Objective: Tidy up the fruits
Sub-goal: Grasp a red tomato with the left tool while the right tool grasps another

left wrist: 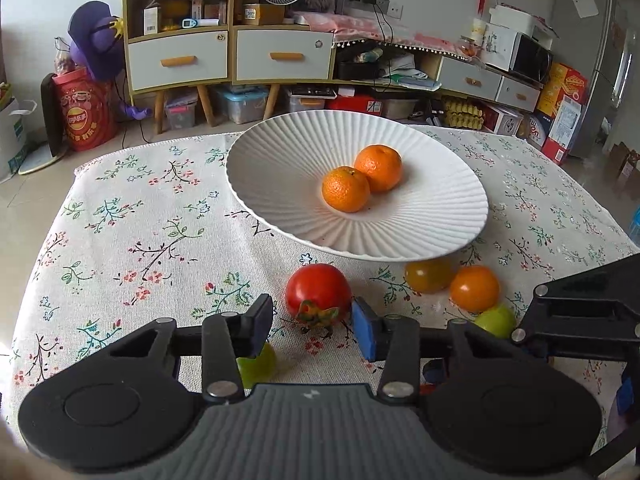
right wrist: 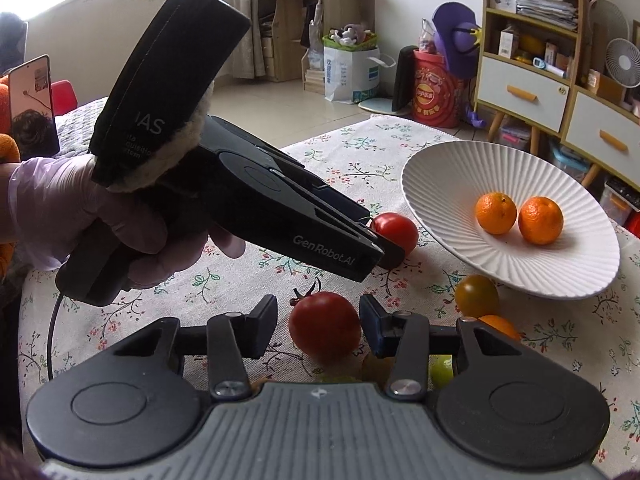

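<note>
Left gripper (left wrist: 312, 322) fingers spread around red persimmon (left wrist: 318, 294), mid-table near the plate (left wrist: 280, 152); right gripper (right wrist: 318, 326) spread around tomato (right wrist: 325, 326). Risk: uneven contact rolls the fruit; grippers could collide.

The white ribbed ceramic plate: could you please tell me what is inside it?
Two orange mandarins sit touching in the white ribbed ceramic plate. Nothing else shows inside; its near rim partly hides a yellow-orange tomato on the cloth.

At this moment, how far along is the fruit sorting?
Done: two oranges sit in the white plate. In hand: nothing gripped; each open gripper straddles a red tomato, left gripper, right gripper. Left: those tomatoes plus yellow, orange and green fruits on the tablecloth.
</note>
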The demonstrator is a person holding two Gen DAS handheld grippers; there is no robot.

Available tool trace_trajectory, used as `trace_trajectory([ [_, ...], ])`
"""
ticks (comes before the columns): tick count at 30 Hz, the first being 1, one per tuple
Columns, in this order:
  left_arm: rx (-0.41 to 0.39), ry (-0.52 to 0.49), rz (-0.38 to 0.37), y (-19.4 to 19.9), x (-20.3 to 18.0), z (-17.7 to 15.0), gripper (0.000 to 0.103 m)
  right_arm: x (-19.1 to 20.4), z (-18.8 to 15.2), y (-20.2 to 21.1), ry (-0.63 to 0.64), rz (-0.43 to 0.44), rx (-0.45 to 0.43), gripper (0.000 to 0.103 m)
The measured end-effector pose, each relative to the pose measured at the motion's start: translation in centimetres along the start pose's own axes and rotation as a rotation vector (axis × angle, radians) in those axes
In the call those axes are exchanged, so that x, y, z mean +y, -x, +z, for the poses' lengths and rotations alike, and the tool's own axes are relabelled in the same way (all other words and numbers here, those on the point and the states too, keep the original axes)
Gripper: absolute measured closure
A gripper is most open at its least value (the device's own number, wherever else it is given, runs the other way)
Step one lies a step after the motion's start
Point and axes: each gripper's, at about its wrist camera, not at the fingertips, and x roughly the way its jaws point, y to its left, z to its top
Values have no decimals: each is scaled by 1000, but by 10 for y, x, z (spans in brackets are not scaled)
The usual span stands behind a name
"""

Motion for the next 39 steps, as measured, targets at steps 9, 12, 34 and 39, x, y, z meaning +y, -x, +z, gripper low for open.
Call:
trace_trajectory([
  [9, 15, 3, 9, -5, -3, 4, 70, 3, -2, -2, 46, -23, 15, 66],
  [12, 18, 4, 21, -6, -5, 6, 71, 4, 0, -3, 50, -26, 19, 66],
  [34, -47, 23, 48, 40, -2, 16, 71, -26, 25, 32, -76, -141, -85, 66],
  [39, -76, 29, 29, 45, -7, 24, 71, -46, 33, 29, -152, -205, -101, 66],
])
